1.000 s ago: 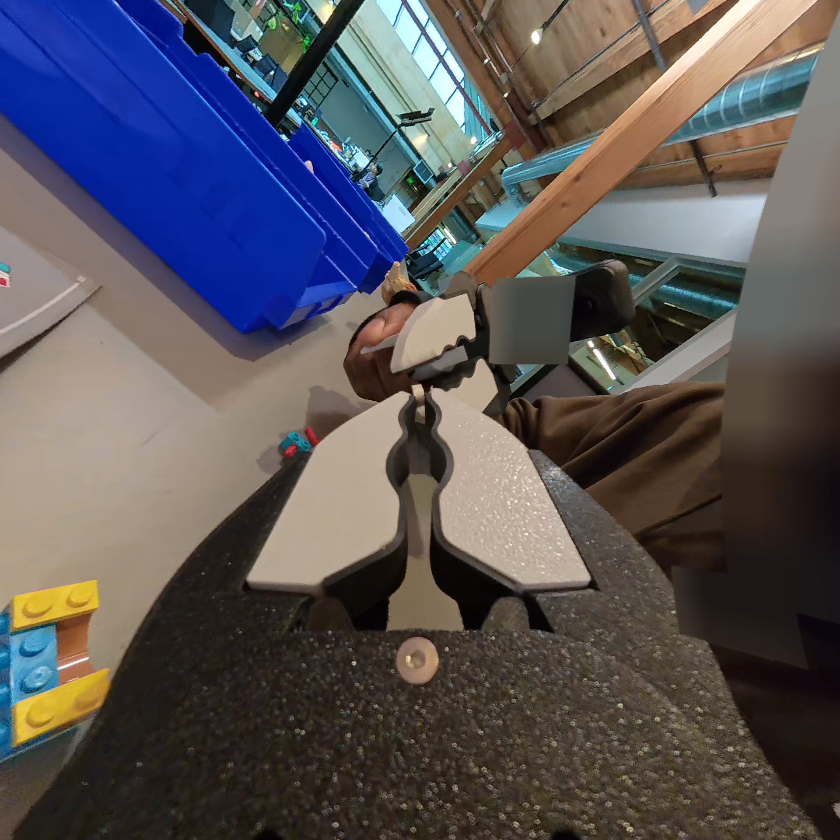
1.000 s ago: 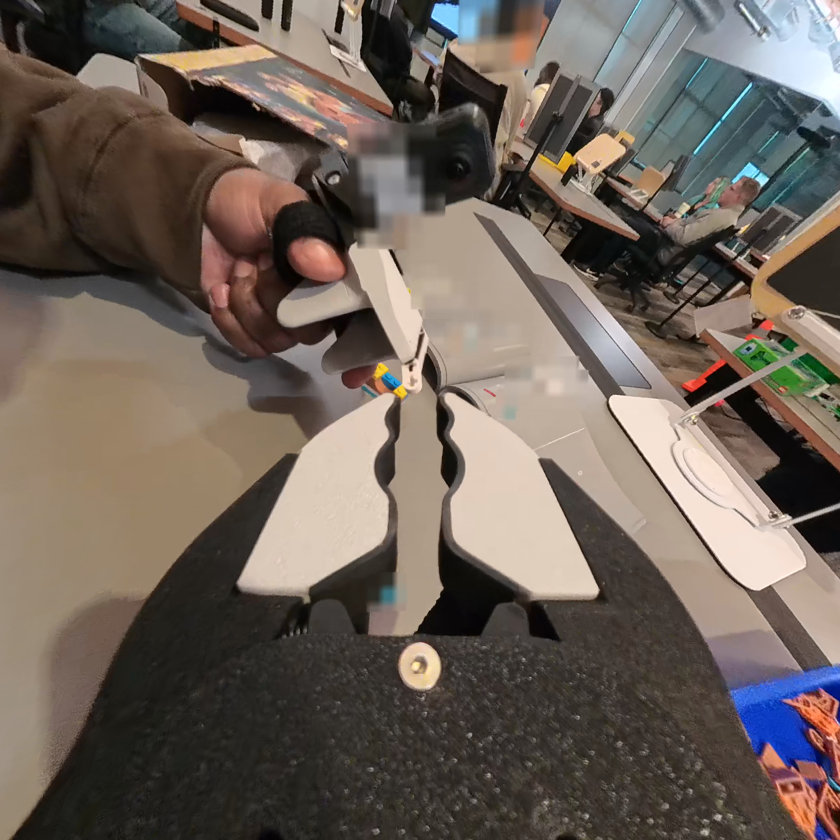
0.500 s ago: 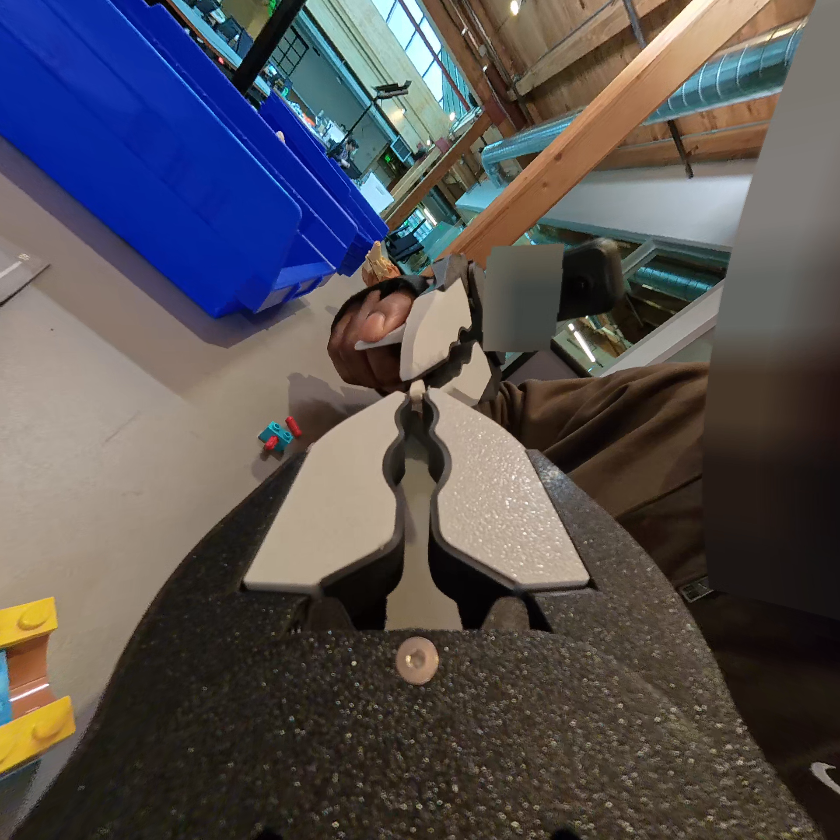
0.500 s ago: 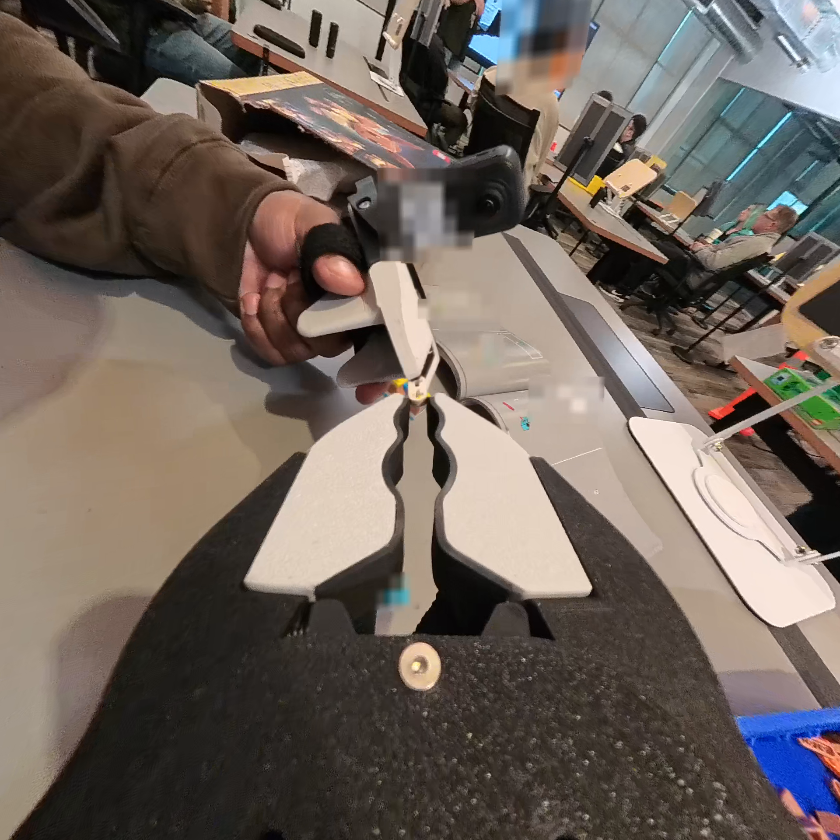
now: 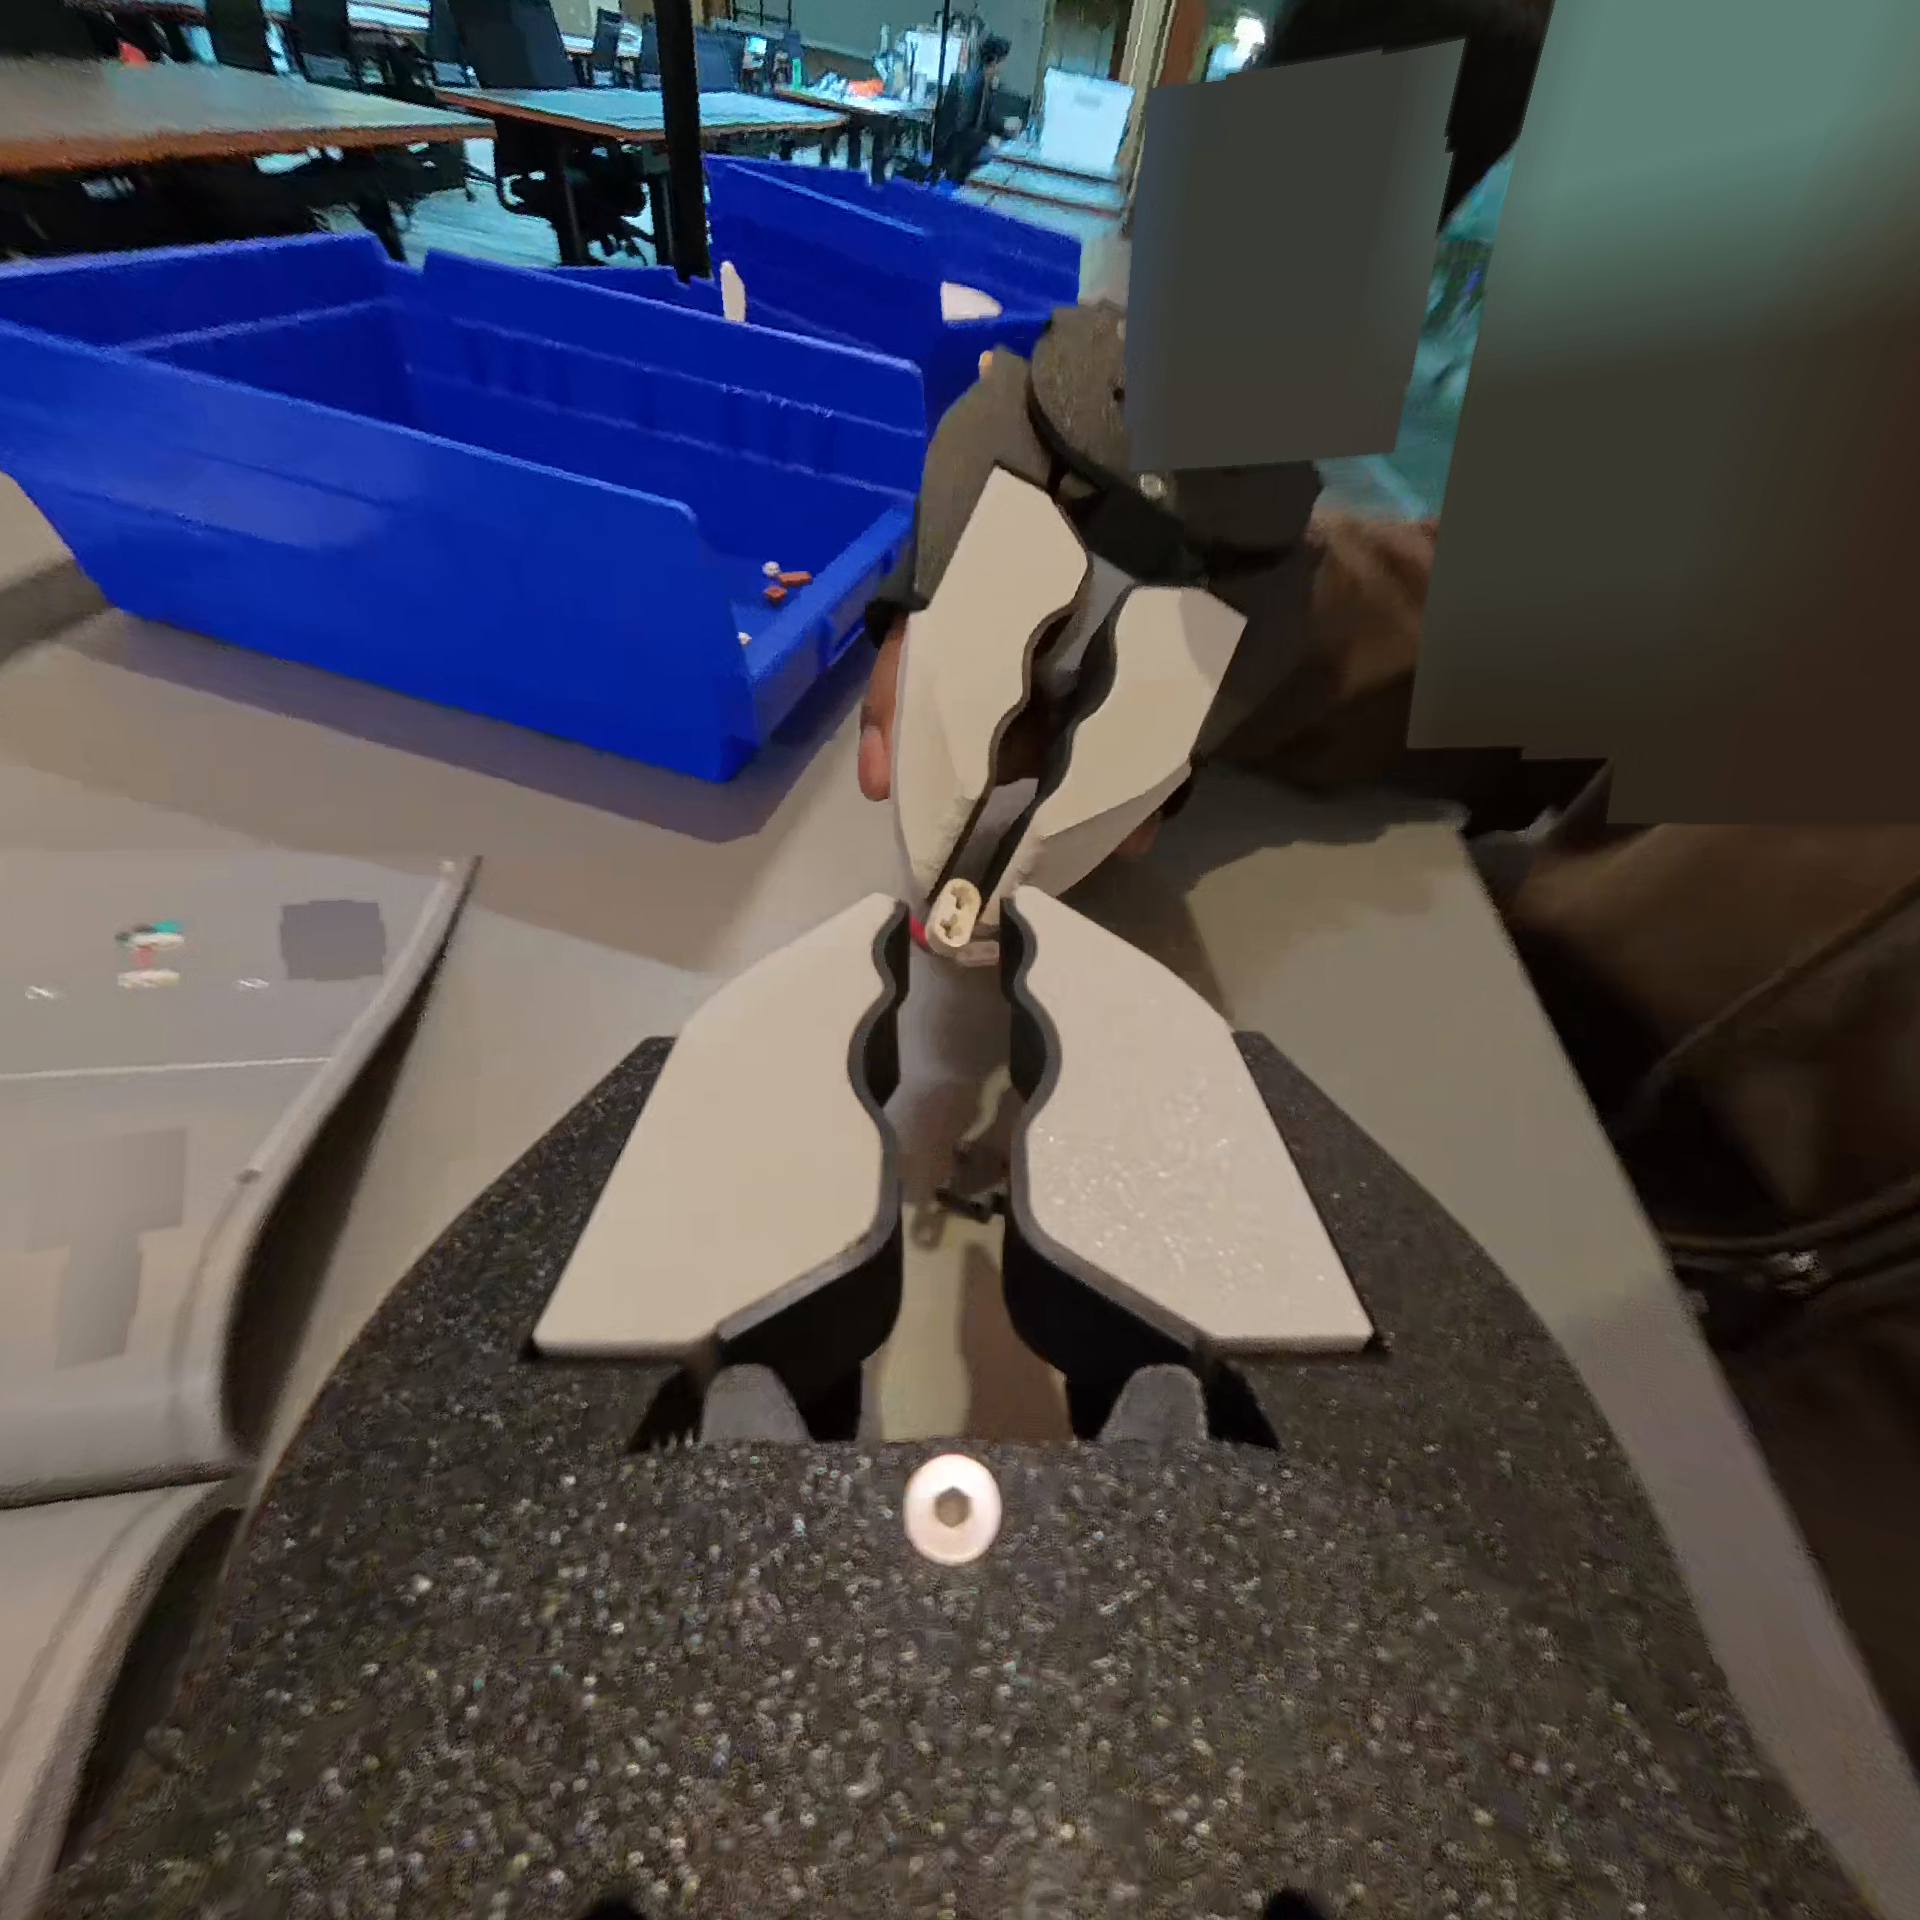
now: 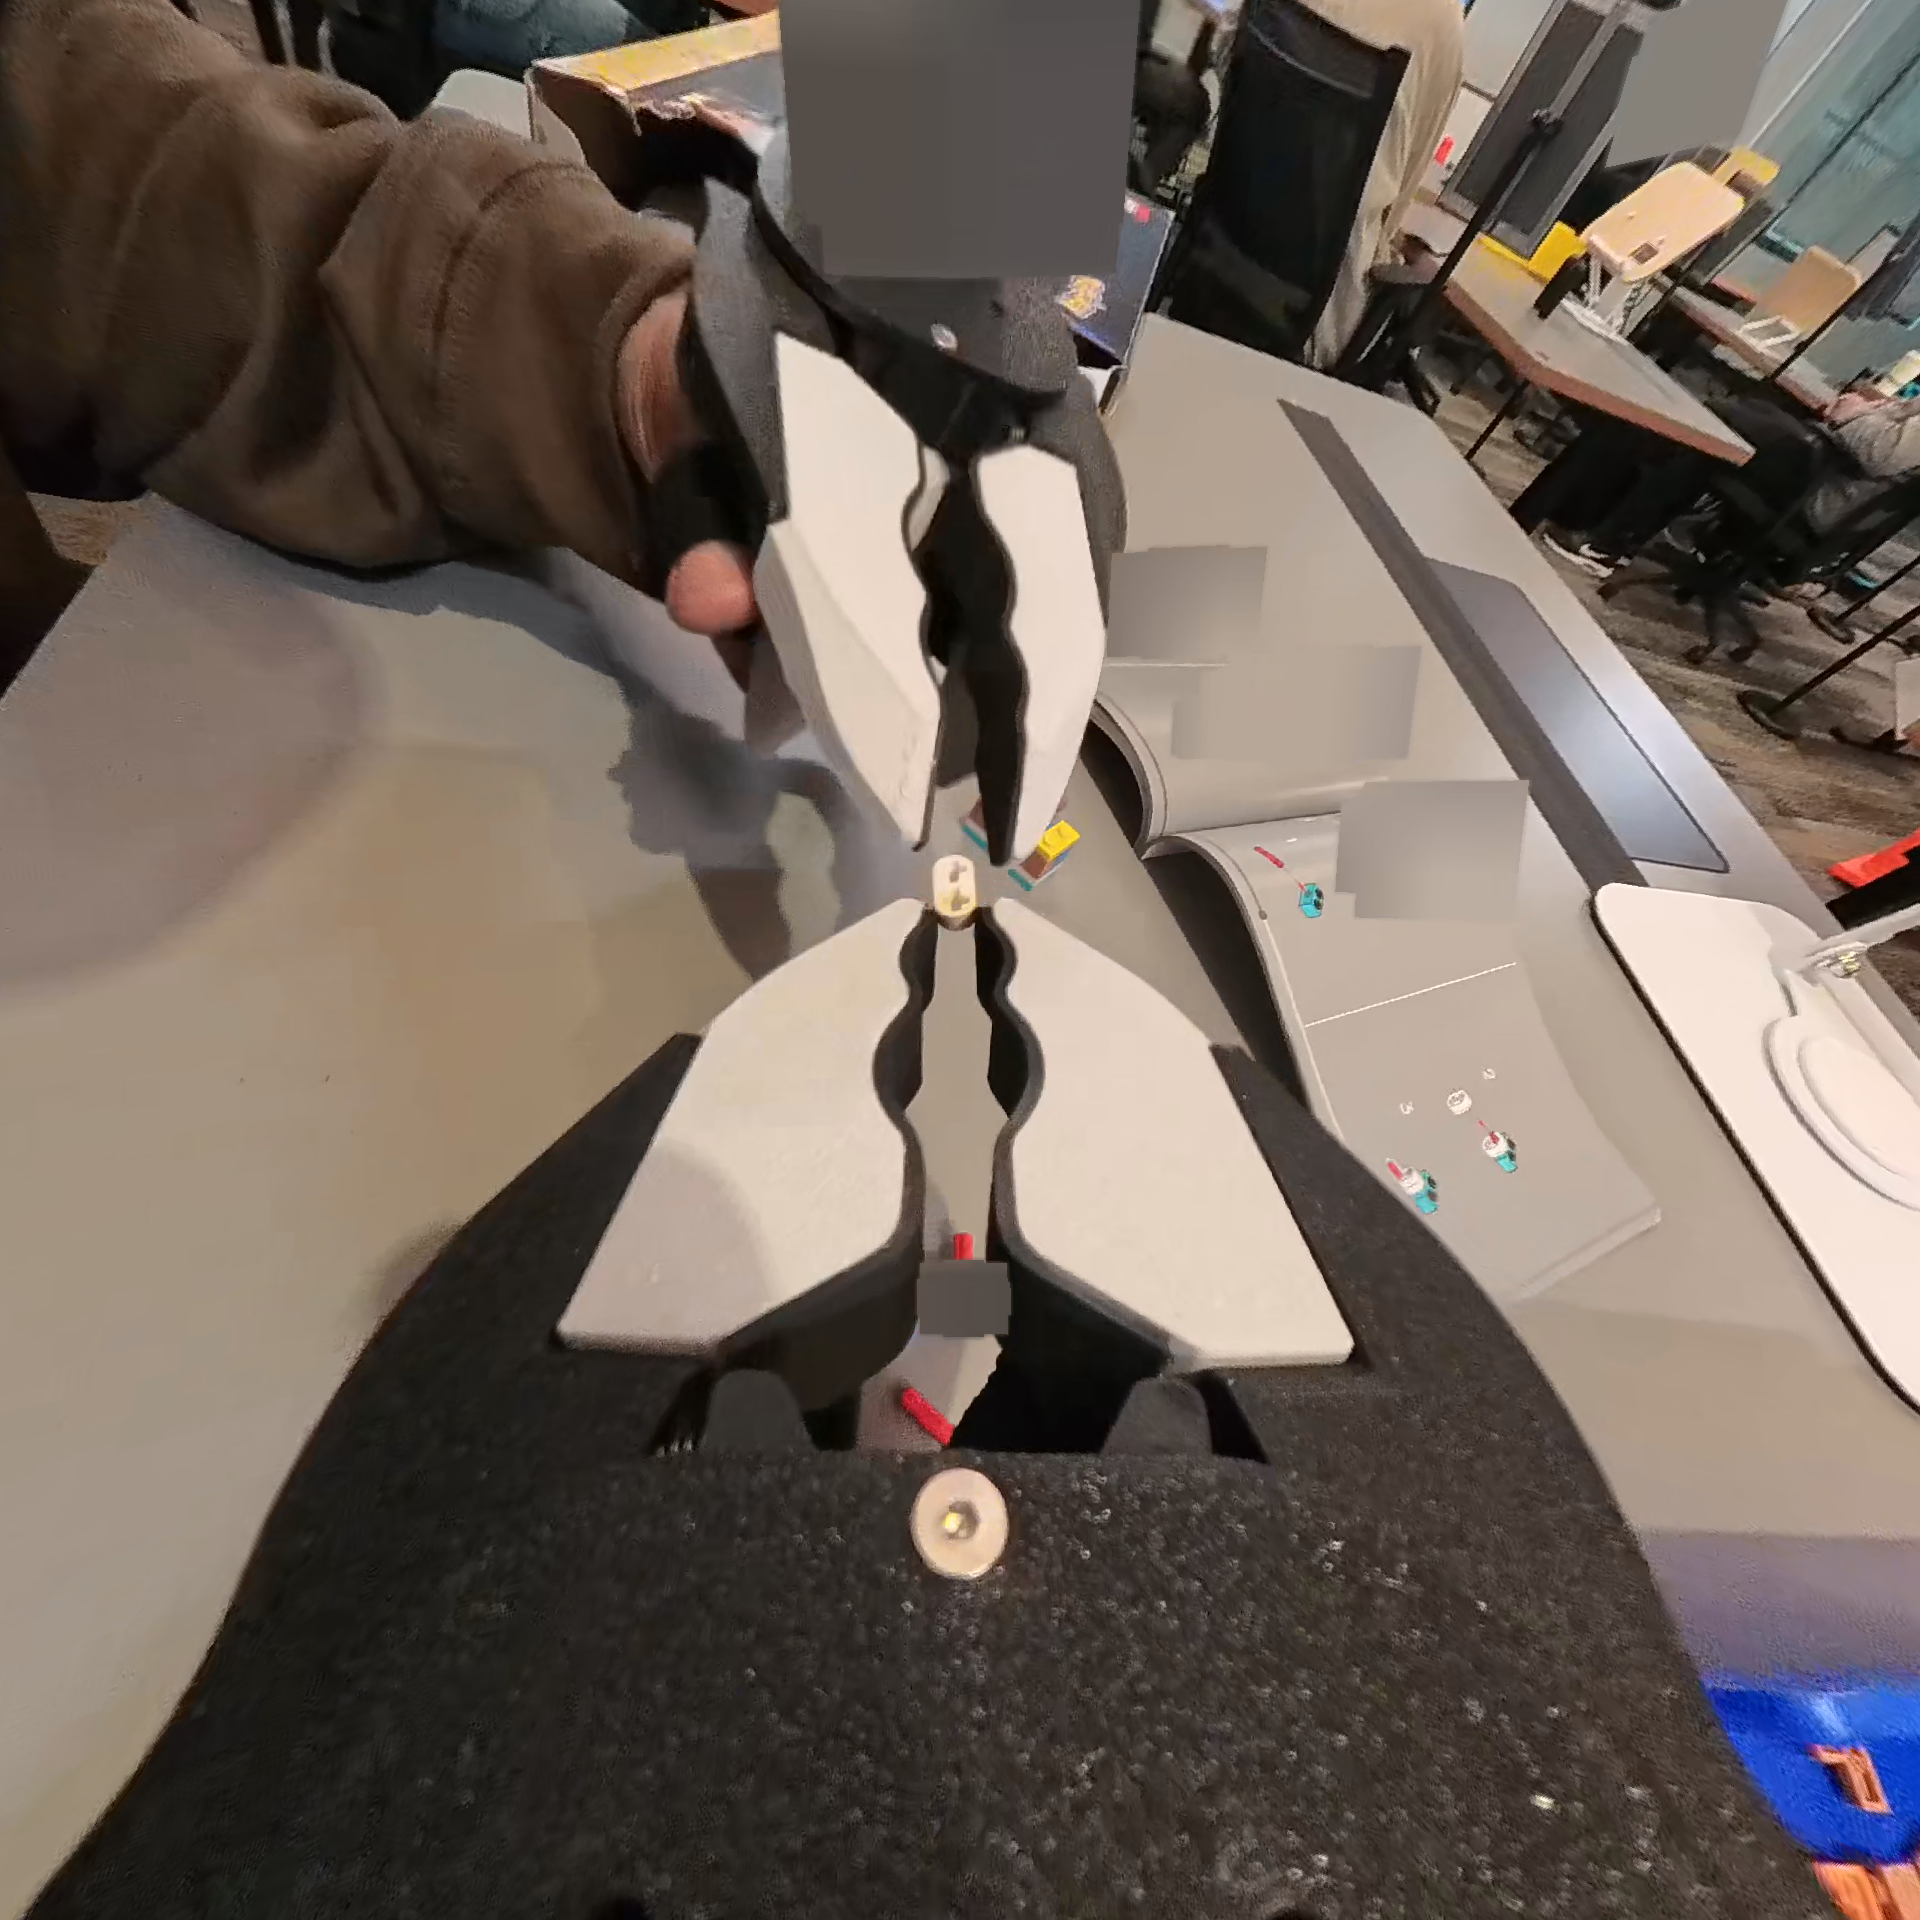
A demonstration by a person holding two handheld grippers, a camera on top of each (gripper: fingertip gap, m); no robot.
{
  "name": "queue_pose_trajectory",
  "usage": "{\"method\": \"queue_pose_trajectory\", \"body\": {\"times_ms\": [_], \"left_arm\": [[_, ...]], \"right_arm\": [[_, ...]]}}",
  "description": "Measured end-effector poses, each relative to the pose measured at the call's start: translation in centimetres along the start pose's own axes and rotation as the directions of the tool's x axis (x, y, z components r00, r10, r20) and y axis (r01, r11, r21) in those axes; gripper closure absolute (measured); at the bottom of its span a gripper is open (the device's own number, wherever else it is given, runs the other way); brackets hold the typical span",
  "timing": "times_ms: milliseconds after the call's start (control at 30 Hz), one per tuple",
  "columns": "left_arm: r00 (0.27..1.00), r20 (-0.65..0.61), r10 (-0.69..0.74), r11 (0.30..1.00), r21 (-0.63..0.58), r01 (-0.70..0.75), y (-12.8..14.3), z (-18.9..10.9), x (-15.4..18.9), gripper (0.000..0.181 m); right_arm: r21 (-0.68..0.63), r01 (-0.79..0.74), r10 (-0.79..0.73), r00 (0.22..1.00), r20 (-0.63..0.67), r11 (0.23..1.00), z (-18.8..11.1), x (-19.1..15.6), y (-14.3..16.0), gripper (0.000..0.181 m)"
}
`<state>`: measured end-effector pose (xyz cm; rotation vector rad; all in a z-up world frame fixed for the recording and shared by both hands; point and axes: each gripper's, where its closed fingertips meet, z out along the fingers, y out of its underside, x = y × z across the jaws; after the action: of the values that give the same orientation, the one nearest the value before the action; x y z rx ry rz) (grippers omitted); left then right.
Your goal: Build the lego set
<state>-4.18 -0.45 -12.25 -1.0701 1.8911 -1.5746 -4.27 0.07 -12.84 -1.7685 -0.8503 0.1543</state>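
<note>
Between right claw [image 6: 954, 914] tips: cream piece [image 6: 954, 886].

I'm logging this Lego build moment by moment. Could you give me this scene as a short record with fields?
right gripper: shut on small cream oval Lego piece
left gripper: tips point at that piece from the opposite side; whether open or shut is unclear
grey table: carries open instruction booklet and small yellow, brown and teal brick assembly
blue plastic bins: on the table beyond the right gripper, a few small pieces inside
</note>
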Motion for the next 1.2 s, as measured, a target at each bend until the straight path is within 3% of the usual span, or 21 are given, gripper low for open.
{"method": "queue_pose_trajectory", "body": {"times_ms": [133,700,867,1000,1200], "left_arm": [[0.986,0.056,0.157,0.985,-0.079,-0.152,0.8,0.4,0.0,0.166],[0.857,0.102,0.506,0.848,-0.242,-0.472,2.4,1.0,0.1,0.172],[0.844,0.086,0.529,0.826,-0.281,-0.489,3.1,1.2,0.1,0.173],[0.875,0.094,0.476,0.855,-0.284,-0.434,3.3,1.3,-0.2,0.173],[0.923,0.125,0.365,0.909,-0.264,-0.323,3.2,1.1,-1.0,0.173]], "right_arm": [[-0.008,-0.009,0.01,1.0,0.016,1.0,0.1,-0.2,0.1,0.174],[-0.088,0.009,-0.002,0.997,0.078,0.996,0.3,-1.2,1.3,0.174],[-0.12,0.027,-0.017,0.996,0.089,0.992,0.5,-1.5,1.8,0.174],[-0.14,0.02,-0.01,0.997,0.075,0.99,0.6,-1.2,2.3,0.174],[-0.347,-0.13,0.144,0.989,0.016,0.929,-1.1,1.0,6.8,0.159]]}}
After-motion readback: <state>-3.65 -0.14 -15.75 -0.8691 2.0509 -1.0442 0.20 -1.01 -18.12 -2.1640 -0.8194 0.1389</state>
